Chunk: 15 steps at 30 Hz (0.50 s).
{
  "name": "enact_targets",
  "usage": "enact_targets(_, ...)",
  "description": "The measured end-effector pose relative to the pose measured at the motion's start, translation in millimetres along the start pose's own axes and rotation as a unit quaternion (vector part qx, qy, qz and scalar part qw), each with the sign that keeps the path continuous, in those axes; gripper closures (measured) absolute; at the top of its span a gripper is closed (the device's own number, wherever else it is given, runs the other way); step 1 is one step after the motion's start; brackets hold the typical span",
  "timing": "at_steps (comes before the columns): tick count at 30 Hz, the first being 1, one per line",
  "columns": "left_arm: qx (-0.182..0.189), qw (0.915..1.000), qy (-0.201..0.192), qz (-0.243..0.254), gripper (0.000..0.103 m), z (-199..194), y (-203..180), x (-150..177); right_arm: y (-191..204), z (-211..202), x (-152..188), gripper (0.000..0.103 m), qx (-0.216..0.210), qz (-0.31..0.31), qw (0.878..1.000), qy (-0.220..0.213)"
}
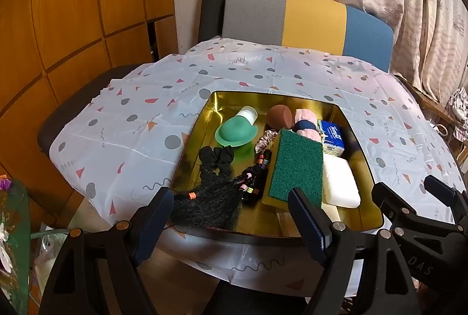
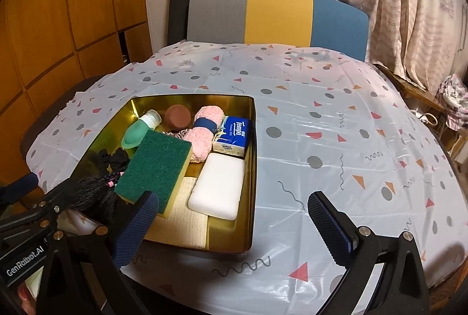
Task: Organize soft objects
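Left wrist view: the left gripper (image 1: 234, 215) is hovering at the near edge of the gold tray (image 1: 362, 157) w/ jaws spread wide and nothing between them. Its left finger is sitting just in front of the black hair bundle (image 1: 210, 204), the right one just in front of the green scouring sponge (image 1: 295, 169) — contact can't be judged. The tray is resting on a patterned tablecloth (image 1: 131, 122). Inside the tray: a green silicone bottle (image 1: 237, 131) w/ a white cap is lying at back left, a brown round sponge (image 1: 279, 116) beside it, a pink rolled towel (image 1: 305, 125) w/ a dark blue band next, then a blue tissue pack (image 1: 332, 136) against the right wall. A white foam block (image 1: 340, 183) is lying near the right front, the green sponge leaning just beside it. A black scrunchie (image 1: 218, 160) is sitting left of centre, and a pinkish scrunchie (image 1: 264, 139) is peeking out behind the green sponge. The right gripper (image 1: 424, 204) is showing at the far right edge, apart from the tray's contents.

Right wrist view: the right gripper (image 2: 231, 212) is also gaping wide, holding nothing — left finger in front of the green scouring sponge (image 2: 155, 166), right finger over bare tablecloth (image 2: 336, 125) beside the gold tray (image 2: 254, 139). The white foam block (image 2: 219, 186) is lying along the tray's right wall, w/ a beige cloth (image 2: 181, 221) flat under it and the sponge. The striped chair (image 2: 278, 17) is standing behind the table.
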<state>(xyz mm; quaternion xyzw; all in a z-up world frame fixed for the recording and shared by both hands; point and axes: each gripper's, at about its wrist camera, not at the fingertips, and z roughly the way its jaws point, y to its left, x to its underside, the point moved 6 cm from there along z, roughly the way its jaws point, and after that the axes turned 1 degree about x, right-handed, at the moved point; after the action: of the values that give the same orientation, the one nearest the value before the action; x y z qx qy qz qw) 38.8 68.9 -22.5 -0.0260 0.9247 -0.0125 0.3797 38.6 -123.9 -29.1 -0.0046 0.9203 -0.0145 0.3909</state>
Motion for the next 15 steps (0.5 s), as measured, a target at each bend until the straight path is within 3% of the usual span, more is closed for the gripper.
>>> enact_targets(15,0.001,0.9999,-0.002,0.015,0.021,-2.3,-4.4,0.7,-1.1,-0.4,-0.2,0.000,-0.001,0.004,1.000,0.005)
